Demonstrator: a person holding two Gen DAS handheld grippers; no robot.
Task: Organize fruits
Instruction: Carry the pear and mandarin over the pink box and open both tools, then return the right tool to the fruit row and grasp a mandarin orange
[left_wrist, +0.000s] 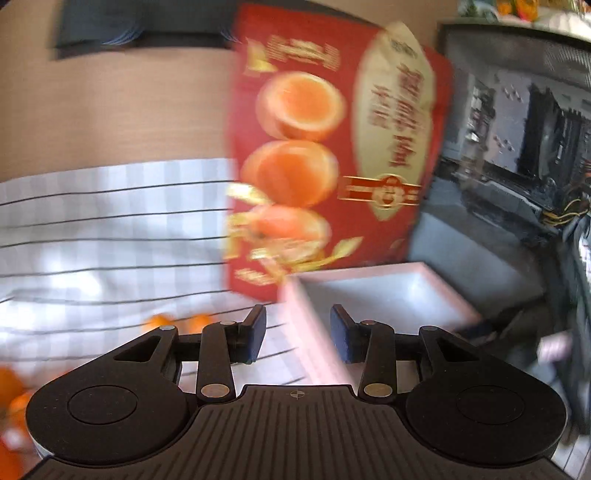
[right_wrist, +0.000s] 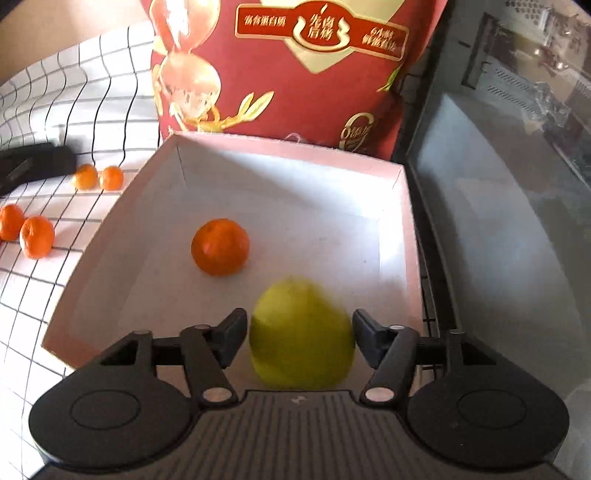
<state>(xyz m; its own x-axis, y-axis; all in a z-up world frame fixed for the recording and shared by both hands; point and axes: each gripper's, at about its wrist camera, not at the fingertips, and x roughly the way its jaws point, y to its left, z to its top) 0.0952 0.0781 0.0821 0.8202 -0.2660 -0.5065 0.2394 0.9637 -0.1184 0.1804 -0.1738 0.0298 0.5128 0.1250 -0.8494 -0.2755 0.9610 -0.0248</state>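
Releasing a green fruit into the white box, the right gripper is standing with jaws just clear of it; letting it settle beside the orange avoids rolling. The left gripper is hovering half-open, empty.

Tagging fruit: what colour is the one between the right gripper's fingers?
Yellow-green, clearest in the right wrist view.
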